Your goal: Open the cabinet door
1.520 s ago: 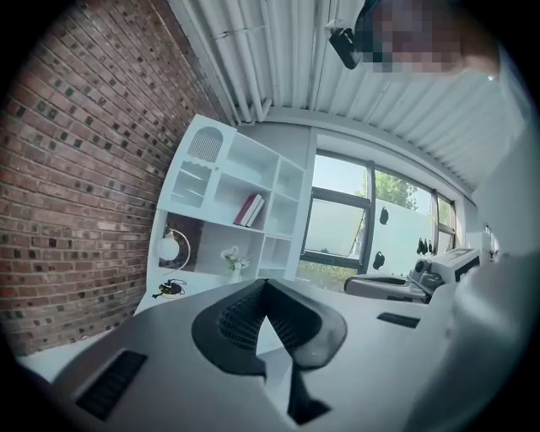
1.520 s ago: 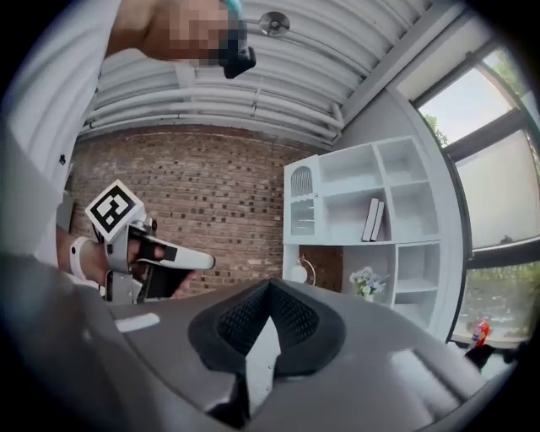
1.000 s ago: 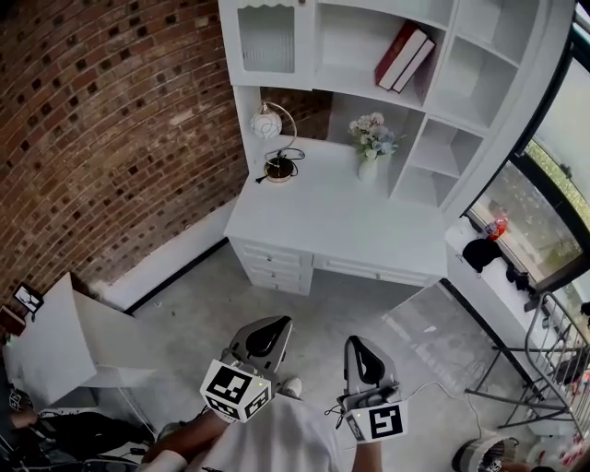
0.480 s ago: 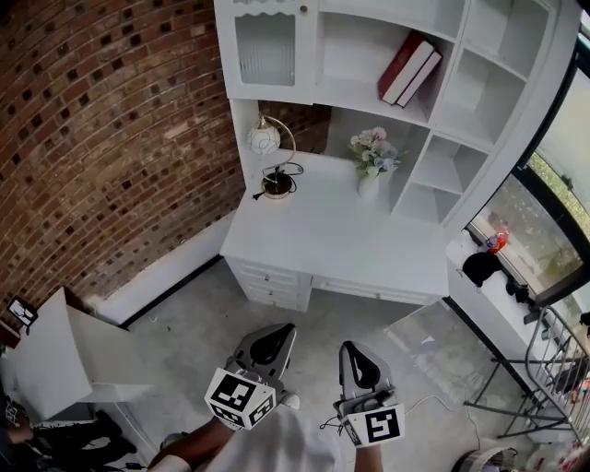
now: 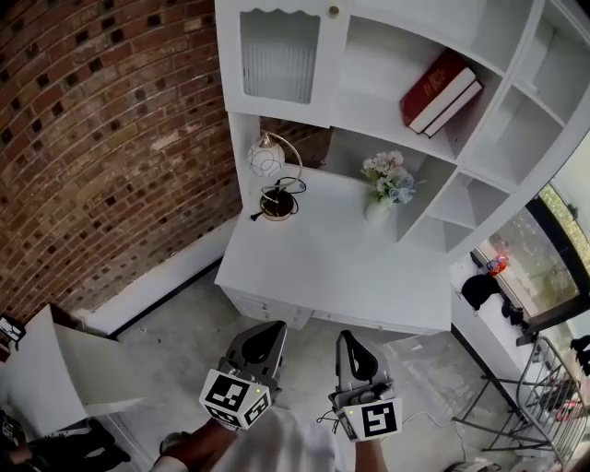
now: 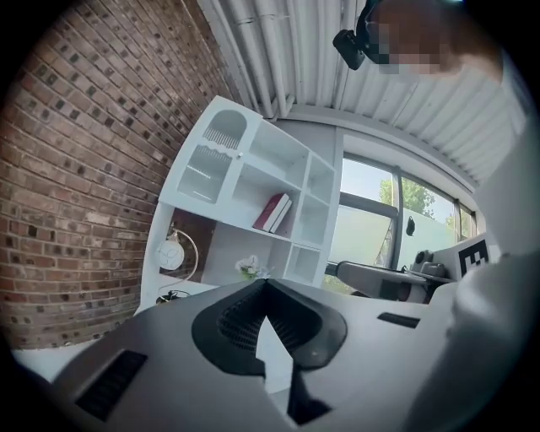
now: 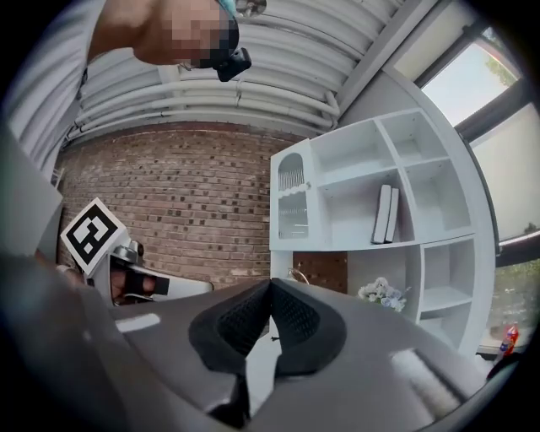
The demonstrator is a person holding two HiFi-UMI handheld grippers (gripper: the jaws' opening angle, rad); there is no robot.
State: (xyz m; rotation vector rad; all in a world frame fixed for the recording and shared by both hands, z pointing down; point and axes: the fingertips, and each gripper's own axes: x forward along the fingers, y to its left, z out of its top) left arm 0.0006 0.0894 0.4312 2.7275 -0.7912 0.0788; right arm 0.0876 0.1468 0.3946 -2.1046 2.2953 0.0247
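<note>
The cabinet door [image 5: 279, 55] is a white frame with ribbed glass at the top left of the white shelf unit; it is closed, and its small round knob [image 5: 334, 11] sits at its right edge. My left gripper [image 5: 261, 336] and right gripper [image 5: 350, 343] are low in the head view, side by side, both pointing at the desk and well short of the door. Each is shut with nothing between its jaws. The door [image 6: 211, 160] shows far ahead in the left gripper view, above the left gripper [image 6: 266, 283]. In the right gripper view the door [image 7: 292, 198] stands above the right gripper [image 7: 270, 283].
A white desk [image 5: 323, 267] with drawers stands under the shelves and carries a globe lamp [image 5: 267, 161] and a vase of flowers [image 5: 385, 184]. A red book [image 5: 442, 92] leans in an open shelf. A brick wall [image 5: 101, 138] is at the left, a window [image 5: 553, 230] at the right.
Both grippers and the head camera have moved forward towards the desk. The shelf unit and its door now look larger and nearer. Both grippers stay shut.
</note>
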